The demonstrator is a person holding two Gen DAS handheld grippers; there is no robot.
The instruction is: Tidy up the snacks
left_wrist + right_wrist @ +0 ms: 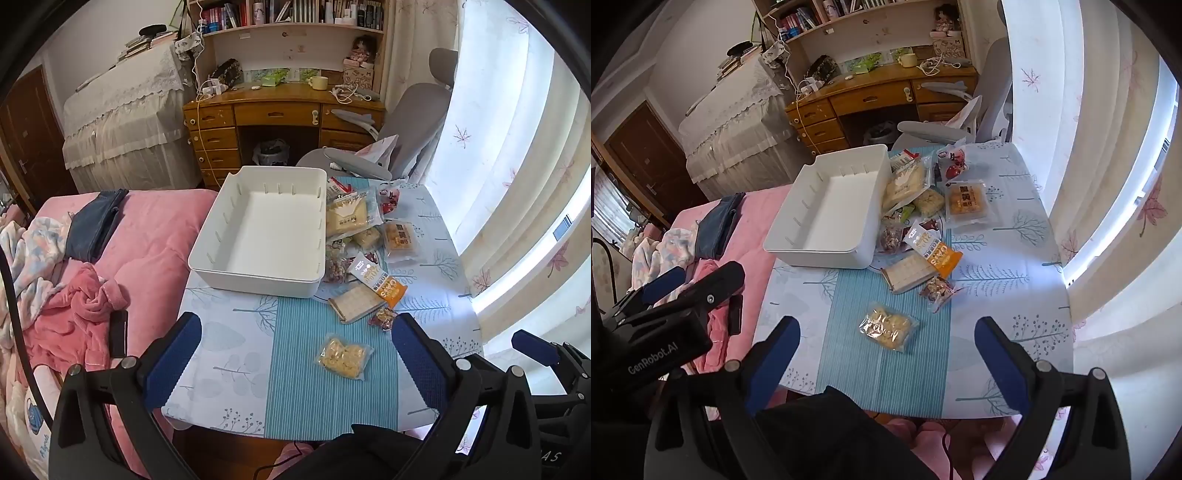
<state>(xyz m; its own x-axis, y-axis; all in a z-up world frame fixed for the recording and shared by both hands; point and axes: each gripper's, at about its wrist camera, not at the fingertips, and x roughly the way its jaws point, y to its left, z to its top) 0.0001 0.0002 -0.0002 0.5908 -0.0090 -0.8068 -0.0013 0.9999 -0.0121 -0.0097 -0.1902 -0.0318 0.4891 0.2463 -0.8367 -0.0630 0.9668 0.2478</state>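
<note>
The near half of the surface (229,354) lay bare except for one clear packet (343,356), with open room on every side of it. Farther back the white bin (258,229) stood empty and open-topped, its walls the only barrier. Beside it a crowded heap of snack packets (369,251) left little room between them.

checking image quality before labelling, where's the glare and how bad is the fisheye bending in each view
Left wrist view: the curtain is blown out white, glare washes the tablecloth edge, and the frame rim bends strongly. Right wrist view: same curtain glare, the white bin looks skewed, but the snack packets stay sharp.
</note>
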